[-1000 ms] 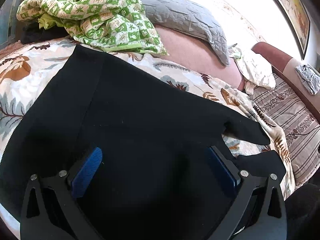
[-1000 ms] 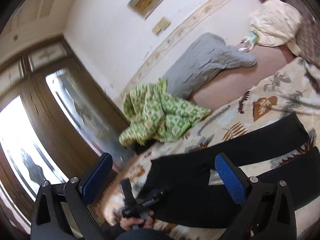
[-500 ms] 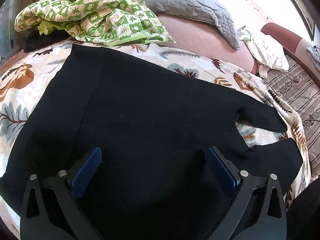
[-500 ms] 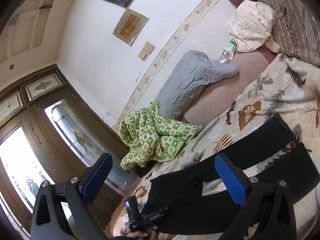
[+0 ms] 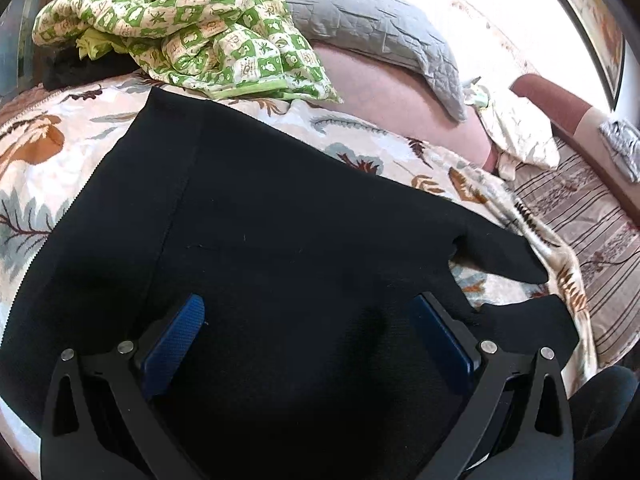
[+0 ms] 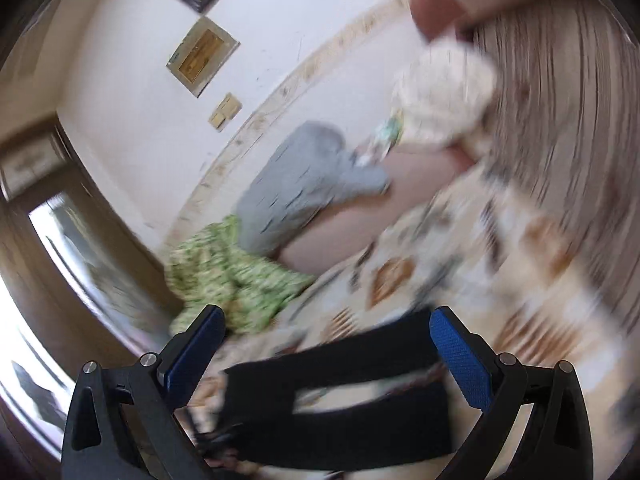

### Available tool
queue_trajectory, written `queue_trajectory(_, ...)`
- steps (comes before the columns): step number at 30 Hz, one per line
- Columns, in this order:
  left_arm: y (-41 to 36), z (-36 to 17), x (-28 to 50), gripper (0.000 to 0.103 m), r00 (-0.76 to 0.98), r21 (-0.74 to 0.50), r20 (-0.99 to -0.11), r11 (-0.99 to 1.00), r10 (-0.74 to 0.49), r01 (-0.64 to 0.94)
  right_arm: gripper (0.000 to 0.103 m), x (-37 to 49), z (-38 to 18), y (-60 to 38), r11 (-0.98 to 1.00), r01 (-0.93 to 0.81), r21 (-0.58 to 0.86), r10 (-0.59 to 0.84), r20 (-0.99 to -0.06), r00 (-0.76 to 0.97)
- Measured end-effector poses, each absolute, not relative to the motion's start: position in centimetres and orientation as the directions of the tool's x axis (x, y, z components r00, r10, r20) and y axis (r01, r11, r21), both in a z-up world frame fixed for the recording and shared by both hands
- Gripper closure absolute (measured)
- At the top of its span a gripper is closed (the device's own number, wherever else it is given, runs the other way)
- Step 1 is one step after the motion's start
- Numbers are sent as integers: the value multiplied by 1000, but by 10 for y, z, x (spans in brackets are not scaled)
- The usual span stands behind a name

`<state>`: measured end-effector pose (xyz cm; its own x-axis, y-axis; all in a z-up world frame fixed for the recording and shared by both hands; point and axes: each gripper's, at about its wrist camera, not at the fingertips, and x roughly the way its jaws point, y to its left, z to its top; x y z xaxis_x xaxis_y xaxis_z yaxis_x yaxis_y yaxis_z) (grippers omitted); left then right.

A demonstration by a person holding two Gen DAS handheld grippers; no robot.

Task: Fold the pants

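Note:
Black pants (image 5: 280, 240) lie spread flat on a leaf-patterned bedspread (image 5: 32, 168), waist at the left, two legs reaching to the right. My left gripper (image 5: 308, 336) is open and empty, hovering just above the seat of the pants. The right wrist view is blurred; the pants (image 6: 340, 400) show there with both legs apart. My right gripper (image 6: 328, 352) is open and empty, well above the bed.
A green checked blanket (image 5: 192, 24) is bunched at the head of the bed beside a grey quilted pillow (image 5: 380, 36). A cream cloth (image 5: 516, 136) lies by a striped cover (image 5: 580, 208) at the right. A wall with pictures stands behind.
My right gripper has swung quickly, so its view is now blurred and tilted toward the bed. My left gripper has shifted only slightly over the pants.

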<state>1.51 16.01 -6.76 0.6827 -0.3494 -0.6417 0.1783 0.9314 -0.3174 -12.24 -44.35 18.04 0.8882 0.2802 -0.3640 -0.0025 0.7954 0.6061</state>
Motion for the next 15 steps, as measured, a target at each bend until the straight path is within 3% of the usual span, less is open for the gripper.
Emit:
queue_trajectory(2, 161, -68, 15, 0, 685, -326, -635, 928, -357, 181, 0, -124, 219, -457, 859, 0, 513, 223, -373, 901)
queue_trajectory(6, 162, -68, 14, 0, 692, -333, -624, 925, -363, 185, 0, -133, 316, -470, 961, -11, 278, 98, -304, 948)
queue_trajectory(8, 162, -68, 14, 0, 694, -336, -621, 923, -365, 185, 0, -128, 334, -463, 981, -29, 194, 90, -311, 946)
queue_trajectory(12, 162, -63, 16, 0, 668, -339, -642, 921, -376, 192, 0, -91, 288, -429, 986, -53, 160, 116, -417, 901)
queue_trajectory(15, 160, -48, 17, 0, 647, -272, -679, 937, -348, 219, 0, -39, 195, -394, 990, 27, 142, 66, -610, 790)
